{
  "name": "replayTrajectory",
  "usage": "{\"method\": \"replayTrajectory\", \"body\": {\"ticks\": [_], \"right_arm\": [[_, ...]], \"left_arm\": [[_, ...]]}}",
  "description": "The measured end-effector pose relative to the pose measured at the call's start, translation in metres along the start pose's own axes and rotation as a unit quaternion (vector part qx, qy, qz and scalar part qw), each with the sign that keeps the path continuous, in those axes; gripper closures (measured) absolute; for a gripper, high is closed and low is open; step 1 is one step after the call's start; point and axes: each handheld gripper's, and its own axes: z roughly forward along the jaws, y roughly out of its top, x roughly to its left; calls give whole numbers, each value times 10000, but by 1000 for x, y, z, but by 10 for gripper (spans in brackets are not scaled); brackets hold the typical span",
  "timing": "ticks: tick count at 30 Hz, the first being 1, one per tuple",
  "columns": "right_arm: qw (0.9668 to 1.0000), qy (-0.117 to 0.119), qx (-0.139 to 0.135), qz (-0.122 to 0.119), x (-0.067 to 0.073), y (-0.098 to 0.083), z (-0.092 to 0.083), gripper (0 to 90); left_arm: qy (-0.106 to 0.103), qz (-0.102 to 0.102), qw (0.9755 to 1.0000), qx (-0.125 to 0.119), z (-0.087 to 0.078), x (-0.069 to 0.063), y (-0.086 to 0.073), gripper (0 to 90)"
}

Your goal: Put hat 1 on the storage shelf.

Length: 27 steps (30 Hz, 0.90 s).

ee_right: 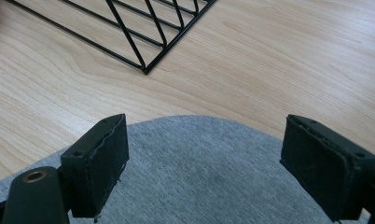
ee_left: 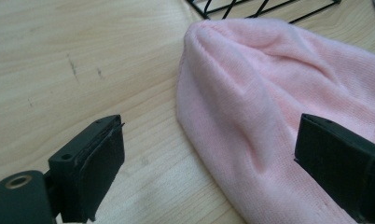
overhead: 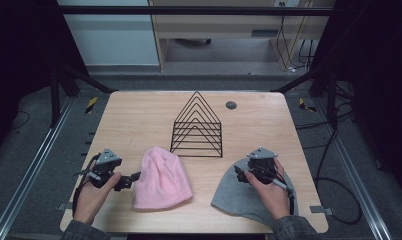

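Observation:
A pink knit beanie (overhead: 162, 179) lies flat near the table's front, left of centre. My left gripper (overhead: 131, 178) is at its left edge, open; in the left gripper view the pink beanie (ee_left: 269, 112) lies partly between the wide-apart jaws, one jaw over bare wood, the other over the fabric. A grey beanie (overhead: 239, 197) lies at the front right. My right gripper (overhead: 240, 173) hovers over its top end, open, and the grey beanie (ee_right: 204, 172) fills the space between the jaws. A black wire rack (overhead: 197, 127) of triangular frames stands mid-table behind both hats.
The wooden table (overhead: 139, 115) is bare behind and beside the rack (ee_right: 143, 28), with a small dark round plug (overhead: 231, 105) near its far edge. Black metal frame rails run along both sides. Cables lie on the floor at right.

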Motion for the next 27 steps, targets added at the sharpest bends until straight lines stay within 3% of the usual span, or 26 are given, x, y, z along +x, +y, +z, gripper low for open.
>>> {"method": "replayTrajectory", "body": {"ticks": [6, 10, 11, 13, 16, 19, 27], "right_arm": [[10000, -46, 16, -5, -1, 1, 0, 149], [10000, -62, 3, 61, -3, 0, -1, 149], [10000, -81, 1, 43, -5, 0, -2, 149], [9999, -80, -22, 70, -6, 0, -3, 149], [9999, -119, -47, 63, -8, 0, -5, 149], [9999, -106, -48, 72, -9, 1, -6, 149], [10000, -79, -24, 14, -10, 2, -5, 148]], "left_arm": [[68, 305, 9995, 24, 1, -8, 25, 78], [-74, 390, 9991, 170, 5, -10, 43, 79], [-52, 457, 9984, 323, 8, -11, 52, 80], [-2, 506, 9981, 362, 10, -12, 56, 81], [-119, 439, 9977, 513, 20, -10, 69, 84], [-13, 514, 9961, 711, 27, -9, 74, 87], [21, 373, 9949, 933, 43, 1, 78, 164]]}}
